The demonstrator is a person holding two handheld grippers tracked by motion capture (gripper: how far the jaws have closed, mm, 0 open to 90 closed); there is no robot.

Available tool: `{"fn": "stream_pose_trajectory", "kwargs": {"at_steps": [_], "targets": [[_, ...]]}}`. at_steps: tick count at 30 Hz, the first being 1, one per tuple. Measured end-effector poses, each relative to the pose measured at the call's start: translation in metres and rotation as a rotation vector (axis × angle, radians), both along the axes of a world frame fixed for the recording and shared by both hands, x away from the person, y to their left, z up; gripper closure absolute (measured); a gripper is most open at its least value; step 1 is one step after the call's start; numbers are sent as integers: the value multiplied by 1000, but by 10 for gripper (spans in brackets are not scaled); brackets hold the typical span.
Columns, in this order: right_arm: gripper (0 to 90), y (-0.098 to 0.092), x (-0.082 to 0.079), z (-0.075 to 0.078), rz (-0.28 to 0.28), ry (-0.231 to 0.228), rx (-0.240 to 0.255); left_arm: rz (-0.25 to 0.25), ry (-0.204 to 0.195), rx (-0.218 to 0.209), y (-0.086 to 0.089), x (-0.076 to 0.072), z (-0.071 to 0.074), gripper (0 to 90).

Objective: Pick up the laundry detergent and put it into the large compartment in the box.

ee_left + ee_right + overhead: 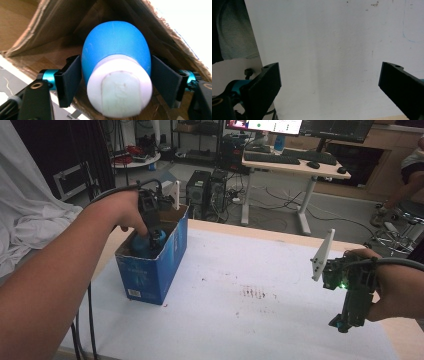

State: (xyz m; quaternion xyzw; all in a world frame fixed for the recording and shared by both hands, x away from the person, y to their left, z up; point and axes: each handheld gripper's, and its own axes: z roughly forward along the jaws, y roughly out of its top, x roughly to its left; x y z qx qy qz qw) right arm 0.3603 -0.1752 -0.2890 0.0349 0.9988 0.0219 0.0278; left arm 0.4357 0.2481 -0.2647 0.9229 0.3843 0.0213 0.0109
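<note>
We had the white table (260,320) spread out in front of us, and on it the blue cardboard box (150,270), top flaps open. That was where the action was. Everything hung on the left side: the left gripper (152,232) was plunged down into the box from above, while the right gripper (341,322) hung well away from the box, off to its right over bare table, jaws spread wide with nothing between them. So the left hand was plainly the nearer one, and we judged any lift would be its job.

Inside the box sat the blue bottle (116,50), right between the left gripper's jaws. Its long axis ran in line with them, white cap (120,92) pointing back up at the gripper's camera and the rounded blue body reaching on toward the brown box floor. One black pad flanked each side of the shoulder, hard up against the blue. Whether they were actually pressing on it, we could not tell.

The bottle looked smooth and glossy, fat and rounded in the body, with a broad white cap bearing a flat raised tab on top.
</note>
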Motion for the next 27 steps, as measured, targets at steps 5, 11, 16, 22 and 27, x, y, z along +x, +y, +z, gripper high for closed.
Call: {"fn": "stream_pose_trajectory", "kwargs": {"at_steps": [5, 11, 16, 22, 27], "targets": [[34, 1, 0, 0, 6, 3, 2, -1, -4, 2, 0, -2, 9, 247], [34, 1, -1, 0, 2, 4, 3, -6, -14, 10, 0, -6, 22, 218], [34, 1, -1, 0, 1, 4, 4, -12, -21, 11, -3, -10, 34, 183], [34, 3, -1, 0, 9, 8, 6, -42, -27, 17, -11, -16, 48, 163], [34, 5, -1, 1, 14, 11, 3, -103, -37, 12, -25, -22, 59, 124]]}}
